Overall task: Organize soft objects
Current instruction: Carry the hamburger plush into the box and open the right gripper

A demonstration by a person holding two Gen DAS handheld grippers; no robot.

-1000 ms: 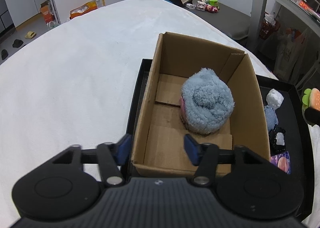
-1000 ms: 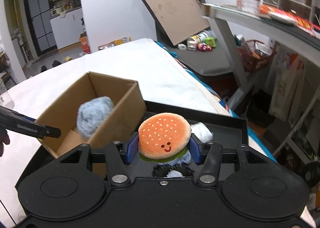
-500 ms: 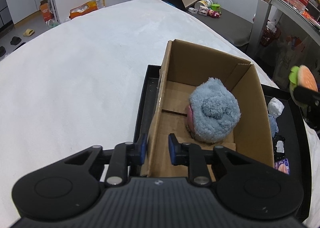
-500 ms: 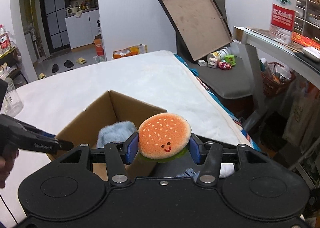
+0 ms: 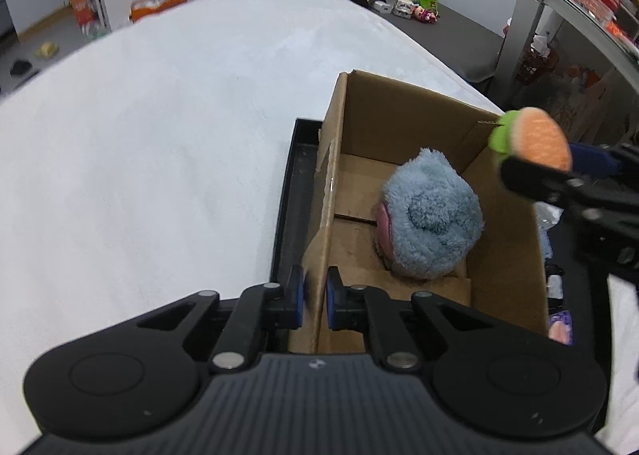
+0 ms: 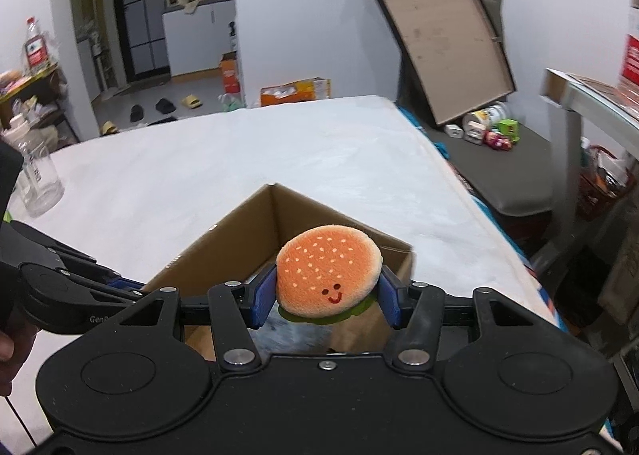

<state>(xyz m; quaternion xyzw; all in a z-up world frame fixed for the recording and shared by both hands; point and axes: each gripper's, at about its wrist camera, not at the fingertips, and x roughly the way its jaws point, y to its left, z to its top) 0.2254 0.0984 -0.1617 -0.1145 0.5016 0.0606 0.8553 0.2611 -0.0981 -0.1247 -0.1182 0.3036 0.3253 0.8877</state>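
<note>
An open cardboard box point(image 5: 403, 115) stands in a black tray point(image 5: 293, 191) on a white surface. A fluffy blue plush point(image 5: 431, 215) lies inside the box. My left gripper point(image 5: 315, 297) is shut on the box's left wall near its front corner. My right gripper point(image 6: 325, 297) is shut on an orange hamburger plush point(image 6: 327, 273) with a smiling face and holds it above the box point(image 6: 255, 231). In the left wrist view the hamburger plush point(image 5: 535, 137) hangs over the box's right wall.
Small soft toys point(image 5: 559, 319) lie in the tray to the right of the box. A clear bottle point(image 6: 34, 175) stands on the white surface at the left. A metal shelf point(image 5: 567, 12) rises at the right. A tilted board point(image 6: 439, 40) leans beyond the far edge.
My left gripper closed onto the box's left wall. My right gripper lifted the hamburger plush from the tray side and carried it over the box.
</note>
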